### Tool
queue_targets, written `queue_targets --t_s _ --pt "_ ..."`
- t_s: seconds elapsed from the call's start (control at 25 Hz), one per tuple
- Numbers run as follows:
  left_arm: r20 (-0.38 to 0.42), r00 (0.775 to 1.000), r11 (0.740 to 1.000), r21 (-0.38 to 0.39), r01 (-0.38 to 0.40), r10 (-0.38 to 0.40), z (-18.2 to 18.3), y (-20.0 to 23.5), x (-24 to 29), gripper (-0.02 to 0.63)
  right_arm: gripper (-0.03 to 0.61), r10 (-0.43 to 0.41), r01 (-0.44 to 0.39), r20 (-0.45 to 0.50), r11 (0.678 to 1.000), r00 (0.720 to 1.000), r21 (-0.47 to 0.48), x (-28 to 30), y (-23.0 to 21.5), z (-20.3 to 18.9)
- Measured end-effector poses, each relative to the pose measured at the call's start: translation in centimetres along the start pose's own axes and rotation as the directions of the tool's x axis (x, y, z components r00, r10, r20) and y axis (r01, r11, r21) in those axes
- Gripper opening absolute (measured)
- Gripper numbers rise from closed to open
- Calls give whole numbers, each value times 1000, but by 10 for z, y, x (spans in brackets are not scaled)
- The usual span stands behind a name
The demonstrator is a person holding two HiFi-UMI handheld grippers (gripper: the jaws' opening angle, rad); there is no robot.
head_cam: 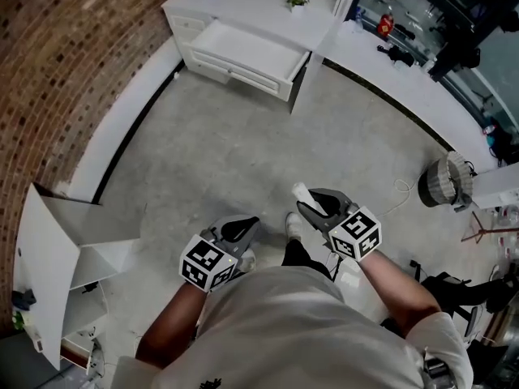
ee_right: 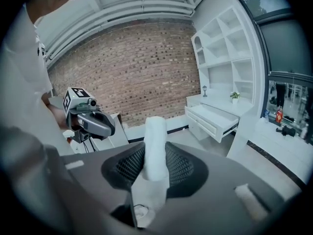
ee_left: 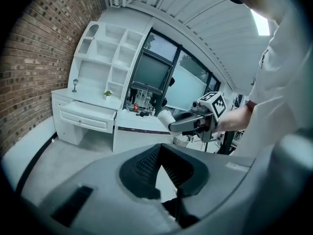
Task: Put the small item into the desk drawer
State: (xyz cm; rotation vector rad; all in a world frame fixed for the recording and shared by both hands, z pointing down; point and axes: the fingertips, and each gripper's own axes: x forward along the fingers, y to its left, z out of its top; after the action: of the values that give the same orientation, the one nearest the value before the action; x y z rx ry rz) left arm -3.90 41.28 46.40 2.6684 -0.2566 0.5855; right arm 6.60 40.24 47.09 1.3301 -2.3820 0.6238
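The small item (head_cam: 301,190) is a white, roll-like piece. It stands clamped between the pads of my right gripper (head_cam: 312,203), which is shut on it at waist height over the floor. In the right gripper view the item (ee_right: 155,146) sticks up past the jaws. My left gripper (head_cam: 243,227) hangs beside it to the left, shut with nothing in it; its tips (ee_left: 160,153) meet. The white desk (head_cam: 251,10) stands far ahead, its drawer (head_cam: 243,51) pulled out, also seen as the drawer (ee_right: 217,119) in the right gripper view and the drawer (ee_left: 88,116) in the left gripper view.
A brick wall (head_cam: 73,47) curves along the left. A white cabinet (head_cam: 57,250) with an open door stands at lower left. A white counter (head_cam: 389,71) runs right of the desk, and a round basket (head_cam: 444,181) sits on the floor at right. A small plant (head_cam: 298,0) is on the desk.
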Motion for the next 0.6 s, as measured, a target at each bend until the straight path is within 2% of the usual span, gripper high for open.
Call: queue_targets --t_s 0.24,0.6 --pt "10 998 998 13 -55 55 50 6 72 5 138 43 -43 1 998 999 -36 -10 -85 21" --pt "30 988 988 -28 -153 153 108 21 160 5 138 120 -119 3 991 993 -54 -16 -193 35"
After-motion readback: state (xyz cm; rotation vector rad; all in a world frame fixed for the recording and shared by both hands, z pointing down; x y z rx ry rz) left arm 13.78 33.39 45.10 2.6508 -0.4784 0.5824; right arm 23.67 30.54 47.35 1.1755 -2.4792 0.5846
